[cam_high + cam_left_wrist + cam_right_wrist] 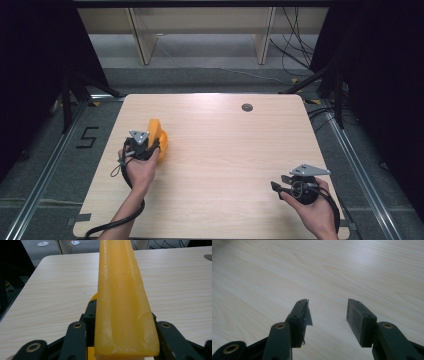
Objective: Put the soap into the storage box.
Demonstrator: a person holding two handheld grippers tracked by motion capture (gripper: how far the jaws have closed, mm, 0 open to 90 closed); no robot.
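Note:
An orange-yellow block stands at the left of the wooden table, held by my left gripper. In the left gripper view the block runs as a long waxy slab up between the two black jaws, which are shut against its sides. My right gripper hovers near the table's front right corner in a hand. In the right gripper view it stands open over bare wood, with nothing between its fingers.
A small round grey grommet sits in the table near the far edge, also seen as the grommet in the left gripper view. Black frame legs and cables stand beyond the table's far corners. Wooden furniture legs stand farther back.

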